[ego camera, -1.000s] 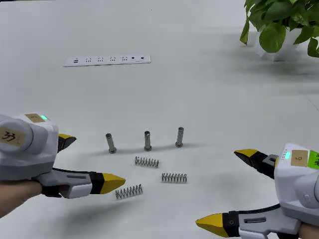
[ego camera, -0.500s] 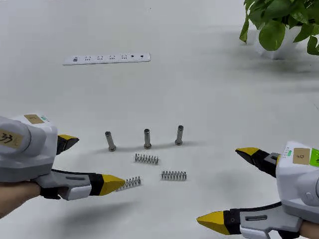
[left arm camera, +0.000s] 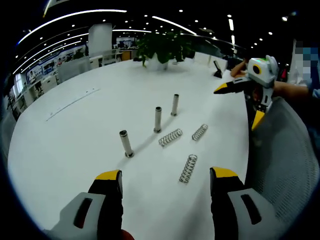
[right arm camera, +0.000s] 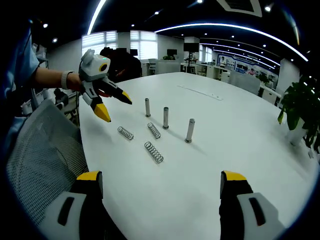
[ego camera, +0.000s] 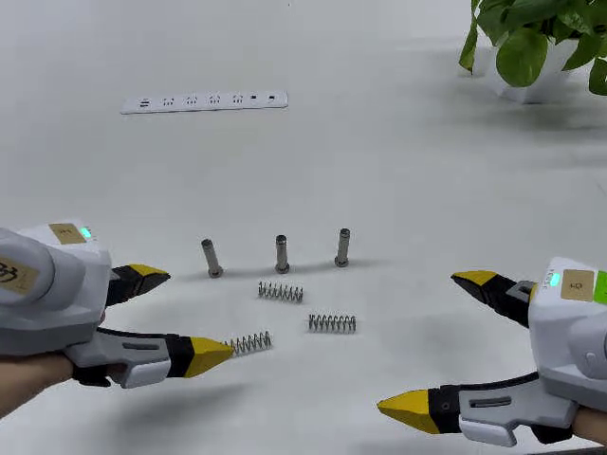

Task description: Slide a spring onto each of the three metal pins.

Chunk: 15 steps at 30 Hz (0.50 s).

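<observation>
Plant cropped at top corner, left tool cut by the edge, power strip sockets perhaps illegible.

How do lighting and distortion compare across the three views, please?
Head view: even, soft light; the pins cast faint shadows on the table. Left gripper view: fisheye curves the table edge; the springs look sharp. Right gripper view: ceiling light strips bow into arcs; the plant sits dim at the edge.

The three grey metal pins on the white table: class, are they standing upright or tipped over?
Upright: the left grey metal pin, middle pin and right pin each stand on end on the white table.
</observation>
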Tool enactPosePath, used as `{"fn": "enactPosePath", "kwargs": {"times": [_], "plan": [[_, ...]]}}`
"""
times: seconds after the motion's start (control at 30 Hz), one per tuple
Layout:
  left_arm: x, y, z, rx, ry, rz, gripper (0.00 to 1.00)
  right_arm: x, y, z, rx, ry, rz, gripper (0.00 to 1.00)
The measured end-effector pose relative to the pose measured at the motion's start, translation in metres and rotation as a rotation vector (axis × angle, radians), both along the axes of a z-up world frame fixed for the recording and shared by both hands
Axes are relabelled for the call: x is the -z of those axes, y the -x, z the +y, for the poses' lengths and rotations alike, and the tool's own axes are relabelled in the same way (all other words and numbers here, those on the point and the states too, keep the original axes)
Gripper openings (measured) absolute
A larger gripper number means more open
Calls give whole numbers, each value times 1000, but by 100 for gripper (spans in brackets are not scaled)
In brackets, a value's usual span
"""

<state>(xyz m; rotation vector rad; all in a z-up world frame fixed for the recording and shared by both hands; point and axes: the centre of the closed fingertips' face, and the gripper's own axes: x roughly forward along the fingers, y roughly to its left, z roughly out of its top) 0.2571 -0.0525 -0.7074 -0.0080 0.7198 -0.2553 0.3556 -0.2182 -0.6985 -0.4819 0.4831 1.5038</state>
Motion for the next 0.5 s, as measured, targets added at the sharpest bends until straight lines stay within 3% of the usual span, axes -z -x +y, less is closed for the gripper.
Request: {"fn": "enactPosePath", "kwargs": {"times": [0.27, 0.5], "plan": [[7, 5, -14, 68, -38, 33, 57, 1, 0, -1, -3, 5, 0, 99], [16, 7, -23, 122, -71, 82, 48, 0, 1, -1, -5, 3, 0, 99]]}}
